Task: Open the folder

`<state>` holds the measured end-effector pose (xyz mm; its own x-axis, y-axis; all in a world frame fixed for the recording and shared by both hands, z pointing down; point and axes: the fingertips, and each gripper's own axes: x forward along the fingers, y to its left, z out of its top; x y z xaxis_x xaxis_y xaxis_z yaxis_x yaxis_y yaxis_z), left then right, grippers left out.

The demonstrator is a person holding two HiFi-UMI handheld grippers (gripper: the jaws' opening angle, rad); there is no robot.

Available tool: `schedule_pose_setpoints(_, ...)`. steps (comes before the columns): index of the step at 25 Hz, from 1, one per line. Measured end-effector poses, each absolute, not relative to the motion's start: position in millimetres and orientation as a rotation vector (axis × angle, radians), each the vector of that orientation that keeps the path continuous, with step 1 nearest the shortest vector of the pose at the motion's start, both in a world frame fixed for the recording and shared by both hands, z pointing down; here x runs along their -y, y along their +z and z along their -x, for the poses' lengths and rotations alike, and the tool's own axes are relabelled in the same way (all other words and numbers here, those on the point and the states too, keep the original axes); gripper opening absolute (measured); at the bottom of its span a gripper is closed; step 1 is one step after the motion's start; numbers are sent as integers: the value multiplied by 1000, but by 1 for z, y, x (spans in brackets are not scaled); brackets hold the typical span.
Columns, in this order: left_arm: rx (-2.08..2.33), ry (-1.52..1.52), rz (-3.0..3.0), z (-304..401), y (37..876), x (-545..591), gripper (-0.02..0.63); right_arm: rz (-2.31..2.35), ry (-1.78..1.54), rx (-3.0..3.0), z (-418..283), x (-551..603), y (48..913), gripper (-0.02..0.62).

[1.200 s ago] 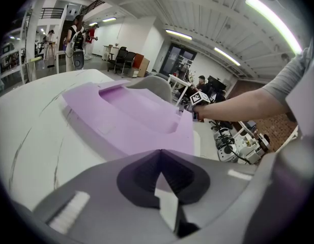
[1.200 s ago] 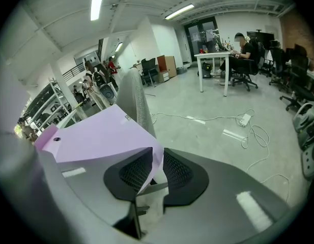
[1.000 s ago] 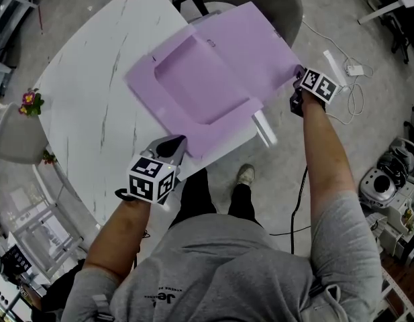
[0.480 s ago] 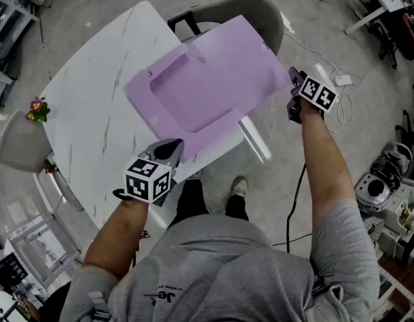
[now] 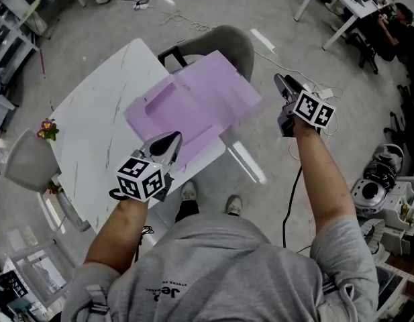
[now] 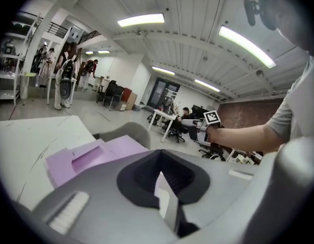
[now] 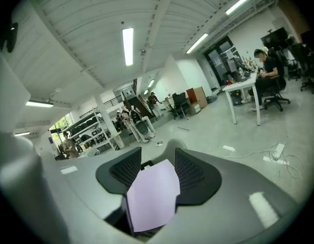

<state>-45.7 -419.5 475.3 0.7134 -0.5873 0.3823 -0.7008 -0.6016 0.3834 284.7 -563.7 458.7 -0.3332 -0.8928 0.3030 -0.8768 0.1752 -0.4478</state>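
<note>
The purple folder (image 5: 186, 106) lies spread open on the white table (image 5: 92, 119), its cover reaching past the far edge toward a grey chair. My left gripper (image 5: 174, 138) hovers above the folder's near edge with its jaws drawn to a point, and only a thin pale strip shows between them in the left gripper view (image 6: 164, 197). My right gripper (image 5: 279, 79) is raised to the right of the cover, apart from it. Its jaws are opening. The folder (image 7: 151, 197) shows through their gap (image 7: 158, 164), and the pads do not press on it.
A grey chair (image 5: 223, 45) stands behind the table. A small flowering plant (image 5: 47, 129) sits at the table's left end. Cables (image 5: 331, 86) lie on the floor at right. Desks with a seated person (image 5: 394, 15) are at the far right, and machines (image 5: 384, 180) stand beside me.
Both grippers have risen. The right gripper has let go of the folder's cover edge and drawn away to the right. The cover has dropped back and the folder lies open.
</note>
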Motion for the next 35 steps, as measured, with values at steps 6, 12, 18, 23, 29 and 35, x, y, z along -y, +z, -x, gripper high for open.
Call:
schedule_pose_setpoints(6,1013,125,-2525,18,395,431,49,1681,-638,-2507,-283,502,361,186)
schedule_pose_setpoints(12,999,23,-2631,-7,337,426,49,1575,-372,-2643,-283,427,294,147)
schedule_pose_setpoints(18,954,-44,-2716,-31,296,416,49,1553,-159,-2734,-292,362,268,63)
schedule_pose_setpoints(23,960,-64,-2784,-39,268,408,49,1582,-125,-2677,-315,327,256,5)
schedule_pose_setpoints(29,965,-76,-2781,-47,268,396,49,1672,-222,-2644,-339,310,281,3)
schedule_pose_setpoints(35,976,-55,-2781,-52,270,396,49,1703,-240,-2619,-351,308,283,2)
